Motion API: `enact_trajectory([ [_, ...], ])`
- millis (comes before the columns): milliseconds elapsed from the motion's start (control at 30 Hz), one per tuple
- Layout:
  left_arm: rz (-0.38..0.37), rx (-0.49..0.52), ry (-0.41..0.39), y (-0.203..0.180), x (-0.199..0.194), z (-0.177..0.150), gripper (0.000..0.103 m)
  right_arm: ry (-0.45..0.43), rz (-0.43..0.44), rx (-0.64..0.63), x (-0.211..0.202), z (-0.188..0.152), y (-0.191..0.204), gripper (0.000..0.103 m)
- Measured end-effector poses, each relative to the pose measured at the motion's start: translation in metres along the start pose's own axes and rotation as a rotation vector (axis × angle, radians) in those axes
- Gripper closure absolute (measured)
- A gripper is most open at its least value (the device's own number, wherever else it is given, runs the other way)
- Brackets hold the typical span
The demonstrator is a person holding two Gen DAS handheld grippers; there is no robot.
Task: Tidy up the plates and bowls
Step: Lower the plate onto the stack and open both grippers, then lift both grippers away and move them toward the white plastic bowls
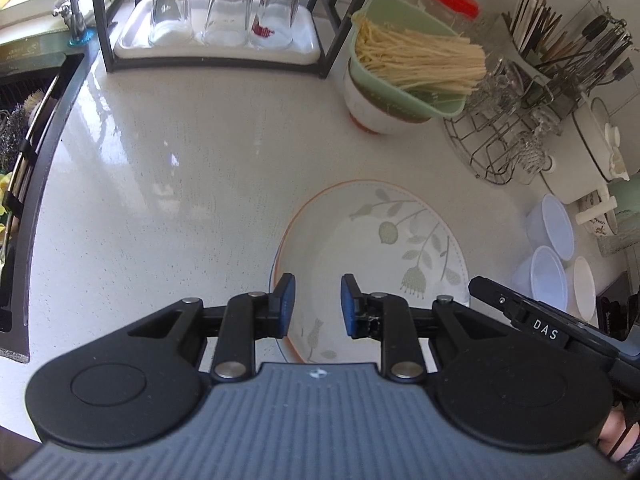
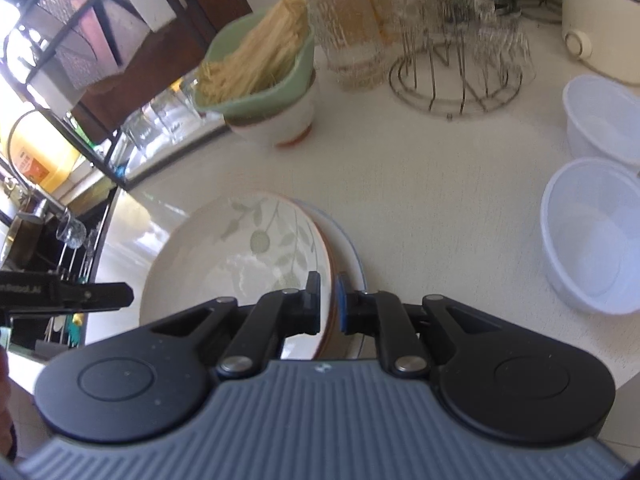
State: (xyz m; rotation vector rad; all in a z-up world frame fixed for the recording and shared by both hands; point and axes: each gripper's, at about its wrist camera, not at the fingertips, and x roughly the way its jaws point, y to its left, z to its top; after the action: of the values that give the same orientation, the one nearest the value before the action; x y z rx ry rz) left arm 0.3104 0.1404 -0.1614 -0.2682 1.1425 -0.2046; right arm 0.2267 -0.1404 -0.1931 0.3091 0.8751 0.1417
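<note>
Leaf-patterned plate (image 2: 244,256), the landmark, lies on the white counter (image 1: 180,200), stacked on a second plate (image 2: 352,256) whose rim shows at its right edge. Right gripper (image 2: 329,304) is clamped on the leaf plate's near right rim, one pad above and one below. Left gripper (image 1: 318,306) hovers over the plate's near portion, jaws narrowly parted and holding nothing. Beyond the plate stands a white bowl (image 1: 370,108) carrying a green noodle-filled basket (image 1: 400,56); to its right sit translucent plastic bowls (image 2: 592,232). Judged ceramic: stiff, heavy, glazed, slippery, breakable. Best hold: the raised rim, pinched squarely.
</note>
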Motion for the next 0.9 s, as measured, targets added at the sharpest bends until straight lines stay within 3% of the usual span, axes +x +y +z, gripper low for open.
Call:
enact_trajectory([
  [400,0.025,0.08,-0.176,-0.023,-0.066,0.009,0.076,-0.16,0.017,-0.046,-0.059,0.021,0.024,0.091],
  [900,-0.059,0.193,-0.267,-0.044,-0.108,0.006,0.076,-0.285,0.032,-0.088,-0.115,0.022,0.06,0.091],
])
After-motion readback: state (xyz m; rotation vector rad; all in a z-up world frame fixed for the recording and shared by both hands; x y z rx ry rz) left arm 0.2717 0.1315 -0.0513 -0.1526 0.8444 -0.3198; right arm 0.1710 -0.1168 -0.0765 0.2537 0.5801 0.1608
